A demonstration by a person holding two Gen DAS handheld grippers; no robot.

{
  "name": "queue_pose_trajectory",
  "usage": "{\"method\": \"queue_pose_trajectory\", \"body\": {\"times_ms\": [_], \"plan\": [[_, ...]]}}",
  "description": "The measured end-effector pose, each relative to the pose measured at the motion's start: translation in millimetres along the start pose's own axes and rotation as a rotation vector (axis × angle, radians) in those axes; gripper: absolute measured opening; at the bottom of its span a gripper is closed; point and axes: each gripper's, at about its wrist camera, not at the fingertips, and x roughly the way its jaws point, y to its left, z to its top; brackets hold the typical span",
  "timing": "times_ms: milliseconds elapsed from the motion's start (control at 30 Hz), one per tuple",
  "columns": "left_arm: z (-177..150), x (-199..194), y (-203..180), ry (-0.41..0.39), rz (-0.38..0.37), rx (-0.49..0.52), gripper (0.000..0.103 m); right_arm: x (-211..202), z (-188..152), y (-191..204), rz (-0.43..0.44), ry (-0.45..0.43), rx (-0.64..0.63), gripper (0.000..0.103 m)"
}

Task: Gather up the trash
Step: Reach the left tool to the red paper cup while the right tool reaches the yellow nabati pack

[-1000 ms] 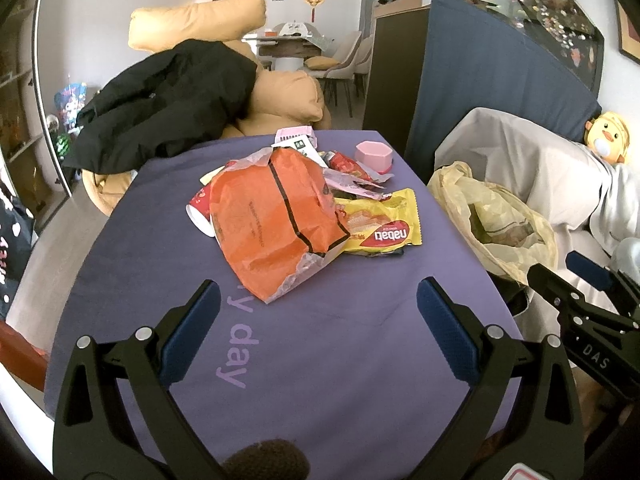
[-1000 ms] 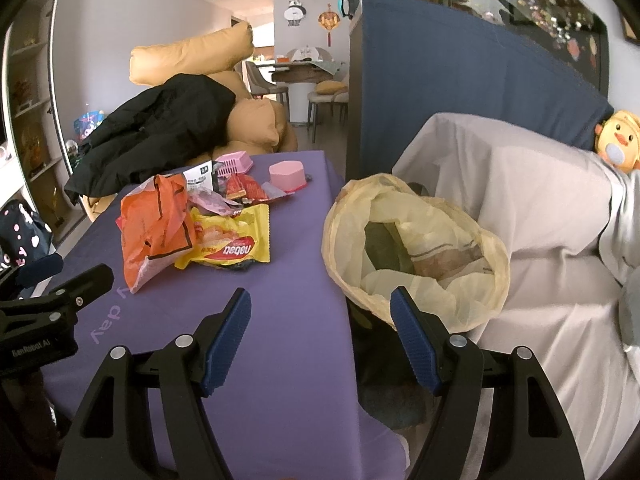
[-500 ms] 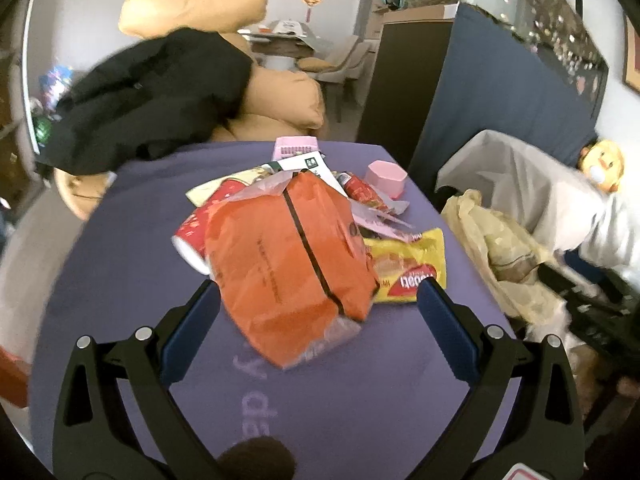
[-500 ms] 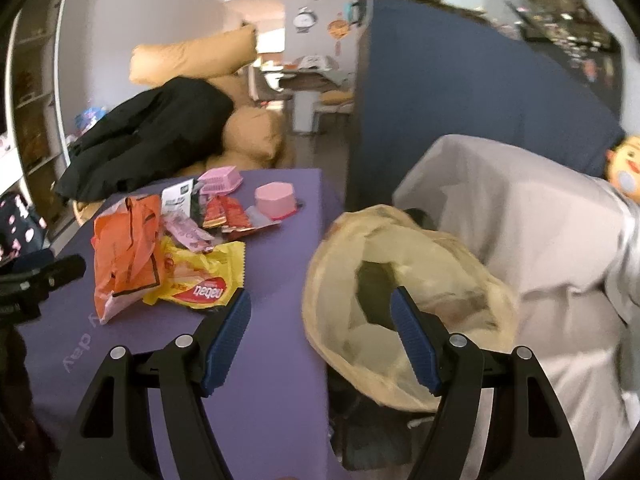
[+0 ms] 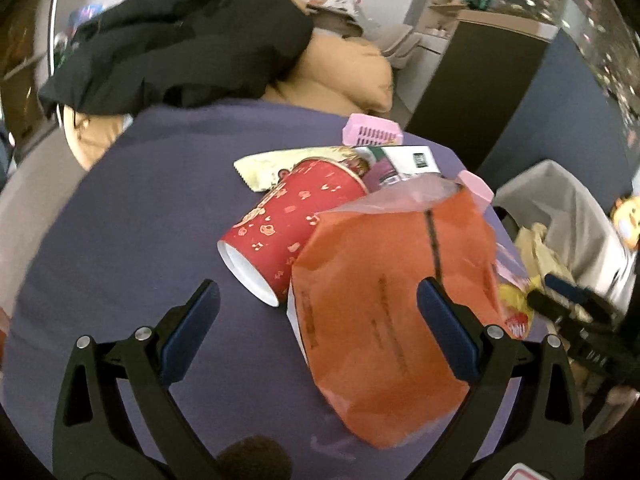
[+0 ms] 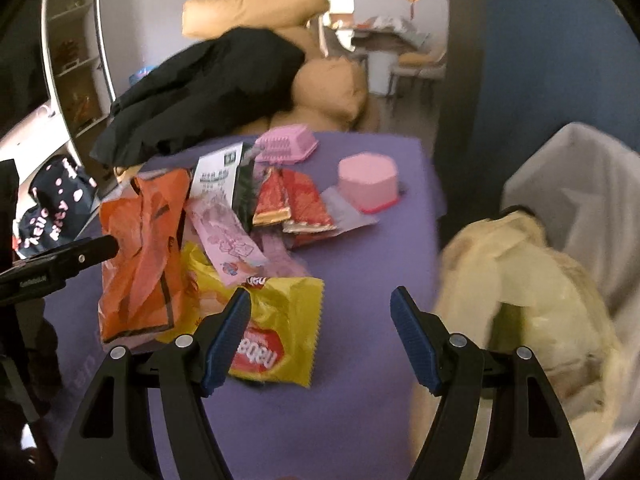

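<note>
On a purple table point(image 5: 120, 208), the wide-open, empty left gripper point(image 5: 318, 330) is seen over an orange bag point(image 5: 392, 312); the red cup point(image 5: 288, 232) could be rolled away if nudged. The right gripper point(image 6: 320, 338) is likewise held open and empty.

Tan sofa cushions point(image 6: 256, 8), black coat point(image 5: 180, 36) draped over — white wall point(image 6: 152, 20), dark blue cabinet point(image 6: 540, 52)

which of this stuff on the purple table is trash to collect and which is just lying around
Trash job: orange bag, red cup, yellow wrapper, pink wrapper, red packets, yellow trash bag.

Lying about: black jacket, tan cushions, pink box, pink basket.
</note>
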Motion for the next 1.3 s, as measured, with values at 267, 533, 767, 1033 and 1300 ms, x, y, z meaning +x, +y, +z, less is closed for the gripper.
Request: {"method": "queue_pose_trajectory", "body": {"times_ms": [267,533,767,1033,1300], "plan": [[3.7,13.1,10.1,0.049,-0.008,-0.033,0.078,19.3,-4.8,-1.8,0.089,0.077,0.027,0.035],[-1.3,14.3,5.4,0.089,-0.059,-0.034,0.052,-2.8,-4.7,-11.9,0.046,0.063,0.005,0.017],[12.2,5.5,5.6,0.051,-0.090,-0.037,0.017,-26.8,5.8,-16.4,0.009,0.004,0.005,0.017],[28.3,-20.9,8.2,-0.045,-0.095,-0.030,0.005,-56.1,23.7,-20.0,-0.014,-0.079,-0.015,0.016],[38.6,-48.7,-7.6,-0.157,-0.062,0.050,0.005,-81.0,37.0,-21.7,0.000,-0.151,-0.007,0.012]]}}
